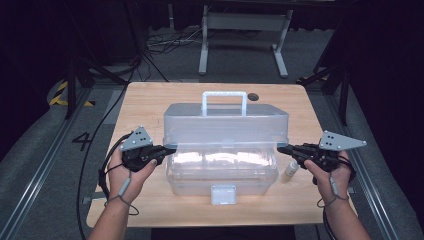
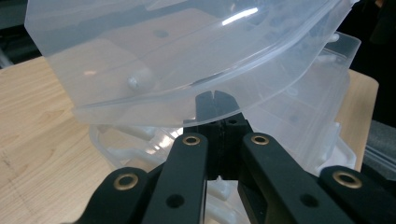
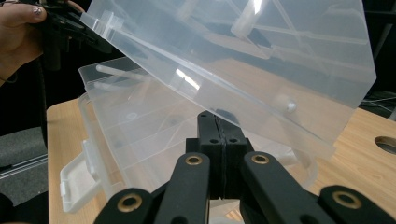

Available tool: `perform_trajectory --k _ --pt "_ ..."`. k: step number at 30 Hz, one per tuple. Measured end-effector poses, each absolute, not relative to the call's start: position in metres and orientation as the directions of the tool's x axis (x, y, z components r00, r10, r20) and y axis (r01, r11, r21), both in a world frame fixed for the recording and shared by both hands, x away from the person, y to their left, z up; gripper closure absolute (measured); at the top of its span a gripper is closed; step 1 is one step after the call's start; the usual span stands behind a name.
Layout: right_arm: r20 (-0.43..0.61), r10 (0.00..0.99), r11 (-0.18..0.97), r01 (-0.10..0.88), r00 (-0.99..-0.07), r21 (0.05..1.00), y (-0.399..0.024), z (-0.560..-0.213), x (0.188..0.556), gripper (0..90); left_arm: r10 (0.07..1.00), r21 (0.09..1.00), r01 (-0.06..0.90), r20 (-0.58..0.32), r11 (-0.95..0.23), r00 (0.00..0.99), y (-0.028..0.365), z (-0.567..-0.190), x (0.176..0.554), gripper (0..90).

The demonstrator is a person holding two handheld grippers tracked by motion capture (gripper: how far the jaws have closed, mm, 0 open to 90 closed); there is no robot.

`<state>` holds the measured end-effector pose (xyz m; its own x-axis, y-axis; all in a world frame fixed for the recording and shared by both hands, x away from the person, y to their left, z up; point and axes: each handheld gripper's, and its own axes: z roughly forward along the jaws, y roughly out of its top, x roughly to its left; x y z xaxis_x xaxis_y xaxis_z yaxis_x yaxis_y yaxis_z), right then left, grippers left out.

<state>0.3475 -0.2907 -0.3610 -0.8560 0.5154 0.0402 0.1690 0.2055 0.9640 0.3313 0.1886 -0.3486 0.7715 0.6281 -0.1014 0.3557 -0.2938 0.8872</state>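
Jaws of both grippers closed under lid (image 1: 226, 122) ends; box (image 1: 222, 172) long axis left-right.

Clear plastic box (image 1: 222, 172), lid (image 1: 226, 125) raised, mid tabletop (image 1: 150, 100).

Box see-through, rounded corners, long side facing the person; white latch (image 1: 223, 194) hangs at the middle of its front wall. Inside, a clear tray with dividers, glare on it. Lid same clear plastic, deep, hinged at the back, front edge lifted well off the base, tilted up. Pale carry handle (image 1: 224, 102) stands upright on top of the lid. Left gripper (image 1: 167, 149) tip, jaws together, sits under the lid's left end edge; right gripper (image 1: 281, 149) tip, jaws together, likewise at the right end.
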Motion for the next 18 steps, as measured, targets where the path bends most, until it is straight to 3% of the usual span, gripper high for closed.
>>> perform_trajectory --k 18 --pt "0.034 0.518 0.223 0.173 -0.854 0.959 -0.2943 -0.3595 0.3390 90.0 0.636 0.892 0.350 -0.095 -0.288 0.766 0.1898 -0.3399 0.3366 90.0"
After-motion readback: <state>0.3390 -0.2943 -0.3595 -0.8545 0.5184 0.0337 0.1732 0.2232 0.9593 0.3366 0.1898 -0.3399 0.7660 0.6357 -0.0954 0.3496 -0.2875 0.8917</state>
